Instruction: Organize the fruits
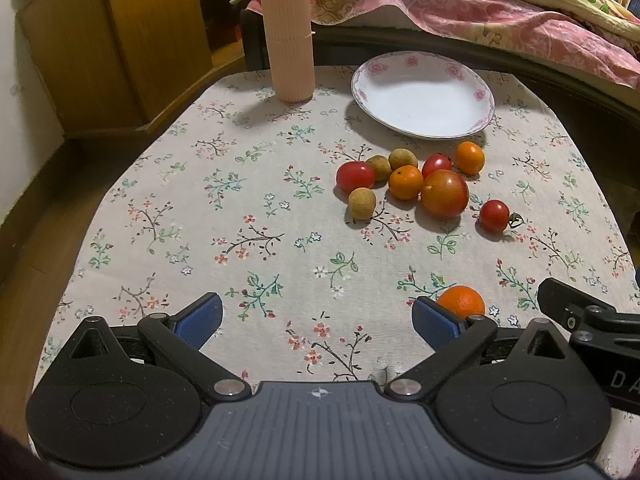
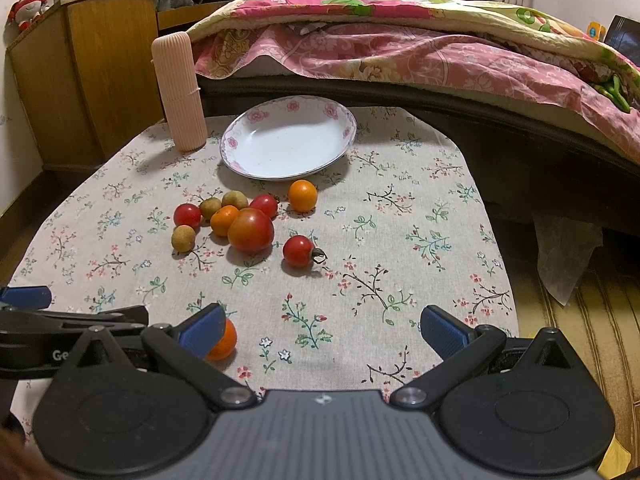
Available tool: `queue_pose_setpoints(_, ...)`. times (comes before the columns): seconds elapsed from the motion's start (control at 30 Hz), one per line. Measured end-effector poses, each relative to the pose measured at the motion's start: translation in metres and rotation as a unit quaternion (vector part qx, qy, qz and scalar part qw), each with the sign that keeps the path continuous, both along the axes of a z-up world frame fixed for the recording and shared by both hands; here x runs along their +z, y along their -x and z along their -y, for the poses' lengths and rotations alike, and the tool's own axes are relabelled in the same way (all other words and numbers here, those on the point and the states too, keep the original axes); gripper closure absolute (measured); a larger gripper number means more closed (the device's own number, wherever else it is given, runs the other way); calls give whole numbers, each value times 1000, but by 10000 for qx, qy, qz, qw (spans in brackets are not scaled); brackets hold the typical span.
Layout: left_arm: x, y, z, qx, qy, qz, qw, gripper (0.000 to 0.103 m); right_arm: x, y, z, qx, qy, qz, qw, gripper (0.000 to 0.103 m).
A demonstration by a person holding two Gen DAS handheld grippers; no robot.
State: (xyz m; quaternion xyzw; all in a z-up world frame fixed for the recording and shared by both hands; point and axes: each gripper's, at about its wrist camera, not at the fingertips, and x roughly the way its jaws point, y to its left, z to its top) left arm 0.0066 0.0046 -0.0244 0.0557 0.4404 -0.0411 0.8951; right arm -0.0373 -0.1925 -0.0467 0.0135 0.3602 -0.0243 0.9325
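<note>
Both views look across a counter (image 1: 200, 220) covered with a flowered cloth. In the left wrist view, the left hand-held gripper (image 1: 316, 322) fills the bottom of the frame with its blue-padded fingers (image 1: 200, 320) spread wide and nothing between them. A lone orange (image 1: 462, 300) lies on the cloth just behind the right-hand finger pad, partly hidden by it, and part of the right hand-held gripper (image 1: 580, 320) juts in at the lower right edge. The right wrist view shows the right hand-held gripper (image 2: 322, 330) also wide open and empty, with the same orange (image 2: 224, 342) tucked behind its left-hand finger pad at the lower left of the frame. The rest of the fruit sits in a loose cluster right of centre in the left wrist view: a large tomato (image 1: 445, 193) touches a small orange (image 1: 405, 182), with two cherry tomatoes (image 1: 355, 176) (image 1: 437, 165) and three brownish longans (image 1: 362, 203) close around them. Another small orange (image 1: 470, 157) lies just beyond at the cluster's upper right, and a stemmed cherry tomato (image 1: 494, 216) lies apart to the lower right. Above the cluster, toward the top of the frame, stands a white plate (image 1: 424, 94) with a pink flower rim, holding no fruit. Left of the plate a ribbed pink cylinder (image 1: 286, 32) stands upright. Beyond the counter, a bed with a pink quilt (image 2: 400, 52) crosses the top of the frame, and a wooden cabinet (image 2: 80, 72) occupies the upper left.
</note>
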Motion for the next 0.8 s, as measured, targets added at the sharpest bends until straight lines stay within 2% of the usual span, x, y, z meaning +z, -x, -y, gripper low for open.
queue_pose_setpoints(0.3,-7,-4,3,-91,98,-91,9999,2,-4,-4,3,12,-41,-133,9999,0)
queue_pose_setpoints(0.63,-26,2,16,-717,26,-273,9970,11,-7,-11,15,14,-200,-282,9994,0)
queue_pose_setpoints(0.8,-26,2,8,-775,4,-378,9963,12,-6,-15,14,425,-459,-305,9976,0)
